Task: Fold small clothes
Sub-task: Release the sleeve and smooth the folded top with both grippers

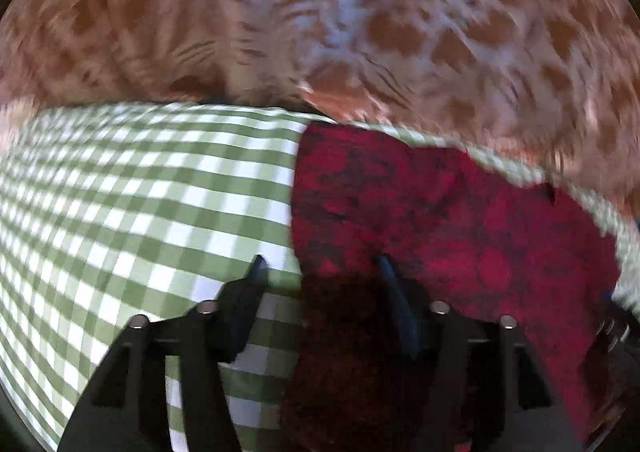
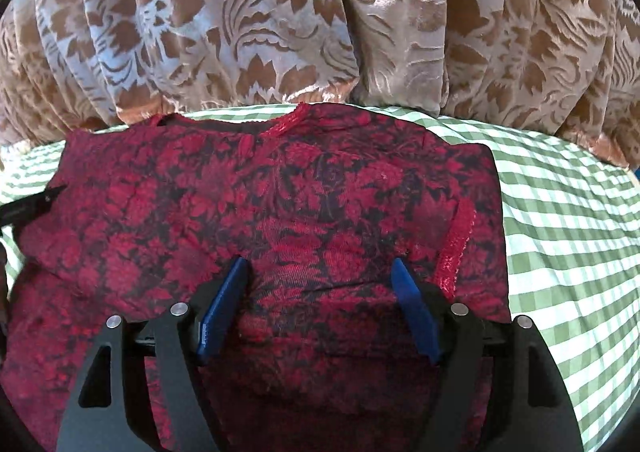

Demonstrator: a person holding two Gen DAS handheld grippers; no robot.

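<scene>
Lying flat on a green-and-white checked cloth, the red and black flowered garment occupies the far middle of the covered surface, its neckline towards a patterned brown curtain that hangs just behind. The garment's long axis appears to run from that neckline back towards the cameras, though its near hem is hidden under the tools. A side panel with a red trimmed edge already lies turned in over the body on the right, so the work is judged to be at the side-fold stage. The right gripper hangs over the garment's middle with its blue fingers set wide and nothing pinched between them. The left gripper straddles the garment's left edge, one finger over the checked cloth, the other over the red fabric, at a middling gap; that view is blurred, and no grip on the fabric can be confirmed. The next move, in the inspector's judgement, calls for the left fingers to pinch that left edge cleanly and carry it across to match the right-hand fold, with the body held flat to prevent bunching.
</scene>
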